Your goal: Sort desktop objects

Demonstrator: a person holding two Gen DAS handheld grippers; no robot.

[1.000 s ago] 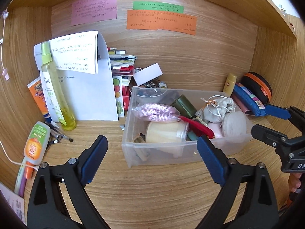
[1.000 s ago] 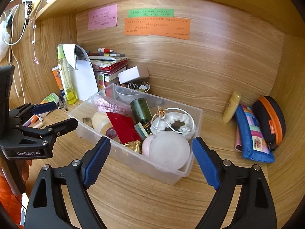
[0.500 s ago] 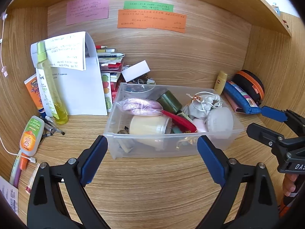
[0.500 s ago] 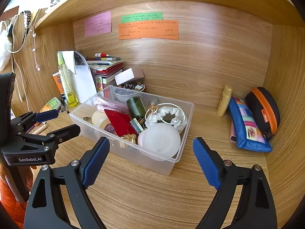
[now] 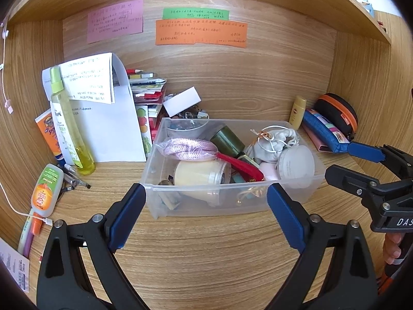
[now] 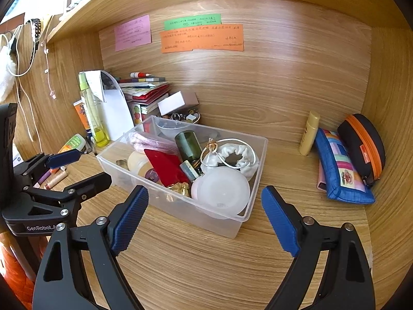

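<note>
A clear plastic bin (image 5: 206, 206) (image 6: 180, 209) stands mid-desk, filled with a pink cord bundle (image 5: 191, 149), cream jar (image 5: 201, 173), red pouch (image 6: 165, 165), green bottle (image 6: 188, 142), white drawstring bag (image 6: 232, 155) and a round white lid (image 6: 222, 188). My left gripper (image 5: 206, 206) is open and empty, just in front of the bin. My right gripper (image 6: 205, 211) is open and empty, at the bin's near right corner. Each gripper shows in the other's view, the right one at the right edge (image 5: 361, 168), the left one at the left edge (image 6: 74, 168).
Left: a yellow spray bottle (image 5: 69, 129), orange sunscreen tube (image 5: 49, 134), a hand gel bottle (image 5: 46, 188), pens and papers (image 5: 103, 118). Back: stacked booklets (image 6: 144, 90), a white box (image 6: 175, 102). Right: yellow tube (image 6: 309, 131), blue pouch (image 6: 340, 170), black-orange case (image 6: 361, 144).
Both grippers have drawn back from the bin, which now looks smaller and more centred in the left wrist view. Both stay open. Nothing on the desk has moved.
</note>
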